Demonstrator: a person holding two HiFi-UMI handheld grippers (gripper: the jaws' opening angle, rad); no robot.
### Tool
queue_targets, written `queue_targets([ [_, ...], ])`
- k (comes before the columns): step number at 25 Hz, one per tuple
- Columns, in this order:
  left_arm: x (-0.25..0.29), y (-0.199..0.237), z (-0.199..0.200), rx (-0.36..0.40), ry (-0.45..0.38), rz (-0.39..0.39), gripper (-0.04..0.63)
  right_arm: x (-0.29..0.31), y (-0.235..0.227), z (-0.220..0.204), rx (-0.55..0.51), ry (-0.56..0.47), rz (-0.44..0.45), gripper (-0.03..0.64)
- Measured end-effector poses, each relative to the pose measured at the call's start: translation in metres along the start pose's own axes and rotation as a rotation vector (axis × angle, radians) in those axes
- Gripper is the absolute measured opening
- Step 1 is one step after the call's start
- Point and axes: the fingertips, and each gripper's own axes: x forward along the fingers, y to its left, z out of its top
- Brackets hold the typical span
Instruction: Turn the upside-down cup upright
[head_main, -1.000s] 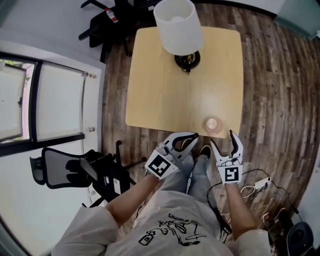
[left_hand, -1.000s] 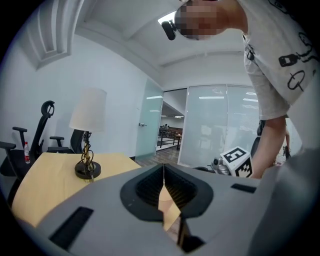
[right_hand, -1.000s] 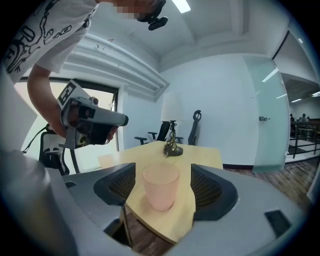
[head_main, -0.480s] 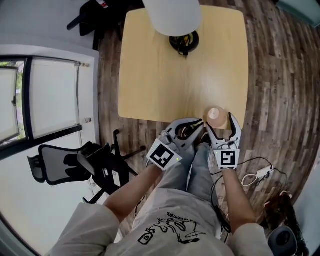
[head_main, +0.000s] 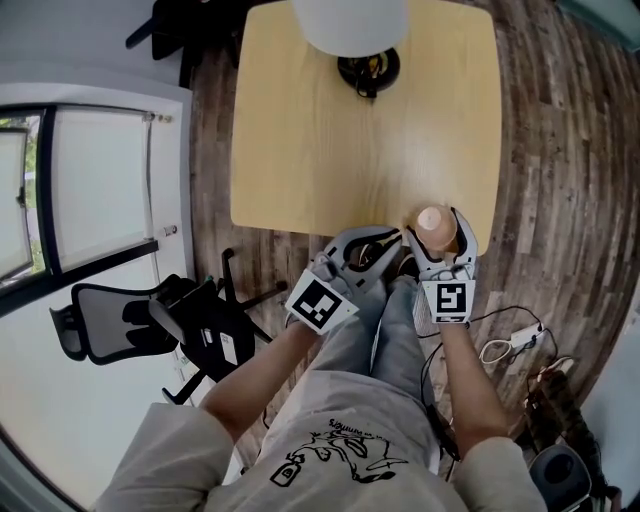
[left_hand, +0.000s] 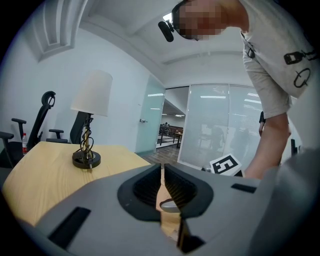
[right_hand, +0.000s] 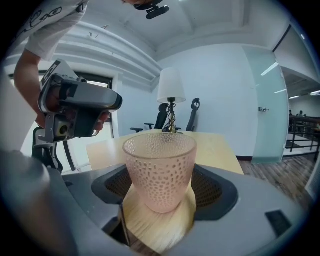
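My right gripper has pushed forward from short of the table edge a second ago, and its jaws now reach round the pink dimpled glass cup. My right forearm runs straight ahead with the marker cube facing up. The jaws stand apart, one ribbed pad on each side of the cup. I can't say whether either pad touches the glass.

The cup stands near the front right corner of the pale wooden square table. Its wider end is up and its narrower end is on the wood.

My left gripper has crept up too. It angles in toward the right one, just beside that one's left jaw and over the table's near edge. Its pads are pressed almost together, with only a thin slit between them and nothing held.

Well apart at the far edge stands the white-shaded lamp with its black twisted stem. A black office chair sits on the plank floor to my left.
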Motion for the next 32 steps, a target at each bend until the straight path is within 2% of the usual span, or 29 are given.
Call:
queue_targets([
  [8,-0.006,-0.003,0.005,0.025,0.011,0.0,0.011,-0.003,-0.002,0.004,0.017,0.041,-0.006,0.363],
  [14,-0.013,-0.005,0.031,0.034,-0.023,0.015,0.011,-0.015,-0.008,0.037,-0.008,0.017,-0.013,0.362],
  [18,-0.019,-0.008,0.052,0.07,-0.04,0.019,0.011,-0.027,-0.012,0.063,-0.021,0.006,-0.027,0.362],
  [26,-0.033,-0.021,0.101,0.064,-0.078,0.029,0.011,-0.058,-0.009,0.118,-0.018,-0.026,-0.037,0.362],
  [32,-0.037,-0.027,0.121,0.068,-0.098,0.027,0.011,-0.067,-0.006,0.139,-0.033,-0.021,-0.031,0.363],
])
